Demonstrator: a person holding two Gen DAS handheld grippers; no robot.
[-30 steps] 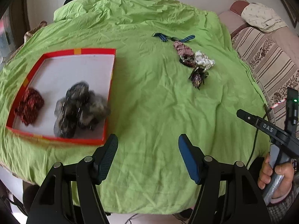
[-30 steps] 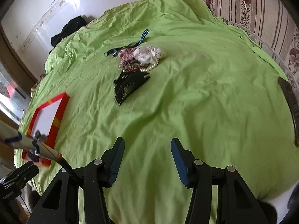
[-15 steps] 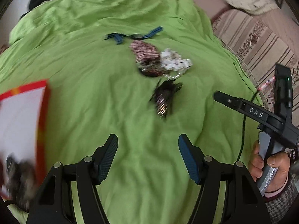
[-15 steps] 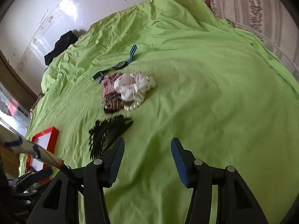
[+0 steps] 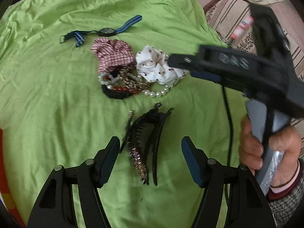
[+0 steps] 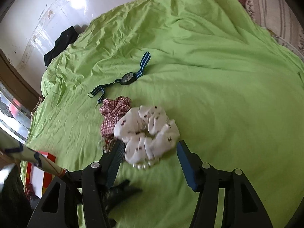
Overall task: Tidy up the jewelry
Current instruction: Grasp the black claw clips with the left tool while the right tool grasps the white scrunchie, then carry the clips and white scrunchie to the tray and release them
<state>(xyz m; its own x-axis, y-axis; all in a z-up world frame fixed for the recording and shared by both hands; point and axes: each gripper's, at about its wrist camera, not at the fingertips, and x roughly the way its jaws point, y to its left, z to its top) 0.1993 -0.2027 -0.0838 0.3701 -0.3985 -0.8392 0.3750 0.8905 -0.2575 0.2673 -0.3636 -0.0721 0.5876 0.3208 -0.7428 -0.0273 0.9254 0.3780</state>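
On the green cloth lie black hair clips (image 5: 146,138), a white dotted scrunchie (image 5: 157,64), a red checked scrunchie (image 5: 112,55), pearl and bead bracelets (image 5: 121,83) and a blue-strapped watch (image 5: 108,31). My left gripper (image 5: 150,152) is open, its fingers either side of the hair clips. My right gripper (image 6: 149,157) is open around the white scrunchie (image 6: 148,131); it also shows in the left wrist view (image 5: 199,66) above that scrunchie. The watch (image 6: 128,77) and checked scrunchie (image 6: 114,114) lie beyond it.
The red-rimmed tray (image 6: 45,169) sits at the far left, with red jewellery in it. A striped sofa (image 5: 228,17) borders the cloth on the right. Dark clothing (image 6: 58,45) lies at the cloth's far edge by the white wall.
Both grippers moved from the tray side toward the jewellery pile. The left now straddles the hair clips, the right straddles the white scrunchie. The tray has slid out of the left view.
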